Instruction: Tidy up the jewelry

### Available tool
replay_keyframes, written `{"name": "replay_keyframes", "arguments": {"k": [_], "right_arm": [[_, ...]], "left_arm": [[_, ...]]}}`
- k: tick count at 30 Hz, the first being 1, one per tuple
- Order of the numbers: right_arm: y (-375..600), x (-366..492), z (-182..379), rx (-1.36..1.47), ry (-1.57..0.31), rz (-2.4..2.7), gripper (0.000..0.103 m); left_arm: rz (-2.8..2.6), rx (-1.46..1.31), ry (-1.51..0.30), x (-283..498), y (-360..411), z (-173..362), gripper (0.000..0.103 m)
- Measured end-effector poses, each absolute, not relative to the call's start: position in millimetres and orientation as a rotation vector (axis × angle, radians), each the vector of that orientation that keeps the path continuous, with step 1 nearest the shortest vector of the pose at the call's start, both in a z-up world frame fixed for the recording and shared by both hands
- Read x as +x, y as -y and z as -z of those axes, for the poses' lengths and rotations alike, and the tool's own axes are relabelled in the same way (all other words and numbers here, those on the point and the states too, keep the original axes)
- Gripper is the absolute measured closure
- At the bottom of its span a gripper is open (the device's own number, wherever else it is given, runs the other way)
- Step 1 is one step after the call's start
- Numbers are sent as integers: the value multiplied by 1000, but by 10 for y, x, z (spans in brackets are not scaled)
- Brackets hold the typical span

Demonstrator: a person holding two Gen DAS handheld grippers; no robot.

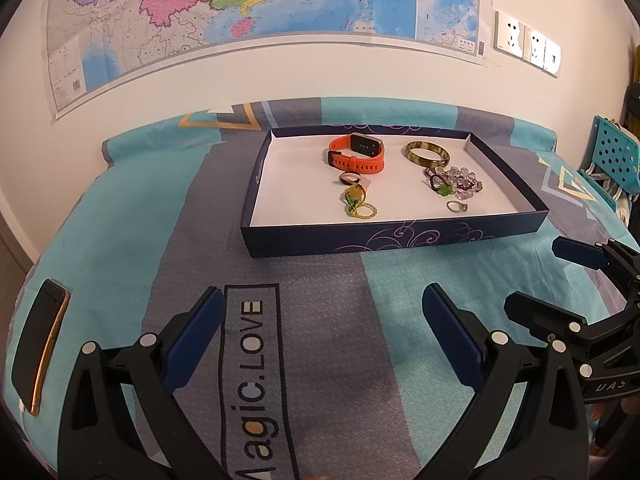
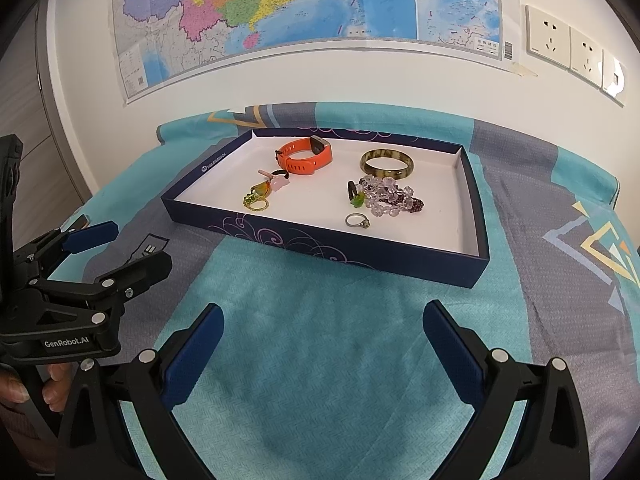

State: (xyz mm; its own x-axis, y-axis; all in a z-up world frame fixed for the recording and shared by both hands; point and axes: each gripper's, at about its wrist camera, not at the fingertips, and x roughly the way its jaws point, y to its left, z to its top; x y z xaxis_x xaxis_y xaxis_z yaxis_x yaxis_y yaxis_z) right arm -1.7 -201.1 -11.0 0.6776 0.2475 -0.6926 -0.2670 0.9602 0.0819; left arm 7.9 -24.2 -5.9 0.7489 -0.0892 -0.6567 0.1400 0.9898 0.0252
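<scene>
Left gripper [image 1: 322, 308]: jaws spread wide and empty, poised low over the bedspread [image 1: 320, 360], short of the tray.
Right gripper [image 2: 323, 322]: likewise agape, holding nothing, just beside its partner on the near side of the tray.
Tray [image 1: 400, 236]: a shallow navy box with a white floor, lying flat on the bedspread.
Contents: an orange watch [image 1: 357, 153] and a horn-coloured bangle [image 1: 427, 153] at the back; a green-and-yellow pendant [image 1: 357, 199] below the watch; a clear bead bracelet [image 1: 460, 181] near the bangle; a silver ring [image 1: 456, 206] nearest the front wall.
Surroundings: a phone [image 1: 40, 344] at the bedspread's left edge; a map [image 1: 248, 4] and wall sockets [image 1: 528, 44] behind.
</scene>
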Motion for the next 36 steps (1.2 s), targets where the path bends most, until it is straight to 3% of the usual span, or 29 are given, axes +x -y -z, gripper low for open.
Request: {"name": "replay_keyframes", "arguments": {"k": [36], "right_arm": [[2034,-5,84,-16,-767,-290,6]], "left_arm": [[131,80,-721,90,281,76,5]]}}
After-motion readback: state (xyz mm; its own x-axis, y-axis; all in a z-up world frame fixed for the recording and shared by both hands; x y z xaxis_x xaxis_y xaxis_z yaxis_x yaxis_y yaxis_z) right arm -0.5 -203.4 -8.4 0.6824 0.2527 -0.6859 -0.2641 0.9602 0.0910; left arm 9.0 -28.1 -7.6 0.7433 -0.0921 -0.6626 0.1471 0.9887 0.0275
